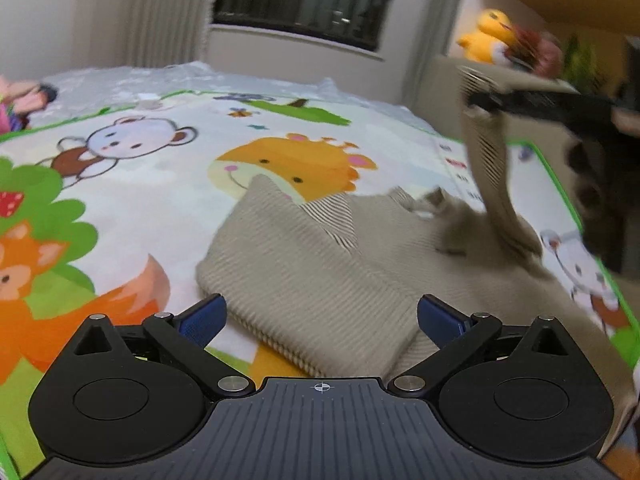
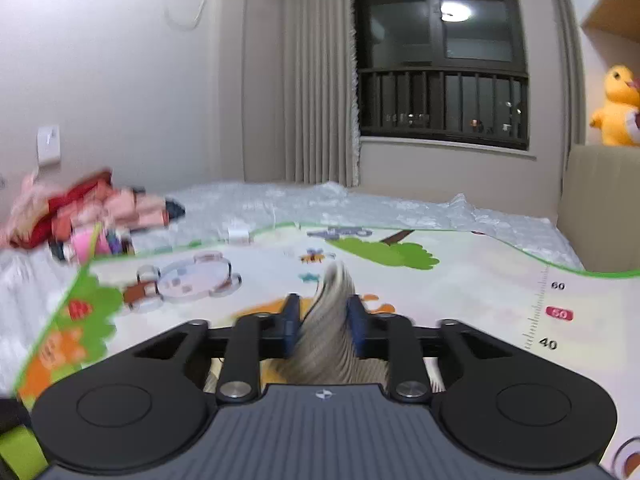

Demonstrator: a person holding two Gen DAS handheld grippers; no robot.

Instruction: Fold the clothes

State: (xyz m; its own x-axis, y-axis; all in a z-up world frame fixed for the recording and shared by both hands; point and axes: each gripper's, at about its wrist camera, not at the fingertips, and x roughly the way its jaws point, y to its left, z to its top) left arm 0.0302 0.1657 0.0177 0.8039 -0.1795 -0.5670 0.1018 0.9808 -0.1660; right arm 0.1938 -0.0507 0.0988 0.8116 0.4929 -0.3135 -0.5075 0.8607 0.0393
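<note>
A beige ribbed sweater [image 1: 316,264] lies partly folded on the cartoon play mat [image 1: 160,200]. My left gripper [image 1: 320,316] is open and empty, its blue pads on either side of the sweater's near edge, just above it. My right gripper [image 2: 325,320] is shut on the sweater's sleeve [image 2: 332,336]. In the left wrist view the right gripper [image 1: 480,100] holds that sleeve [image 1: 492,176] lifted high at the right, the cloth hanging down to the sweater's body.
A pile of pink and red clothes [image 2: 92,216] lies at the mat's far left. A yellow plush duck [image 2: 618,108] sits on a beige headboard [image 2: 600,204] at the right. A window [image 2: 440,56] and curtain are behind.
</note>
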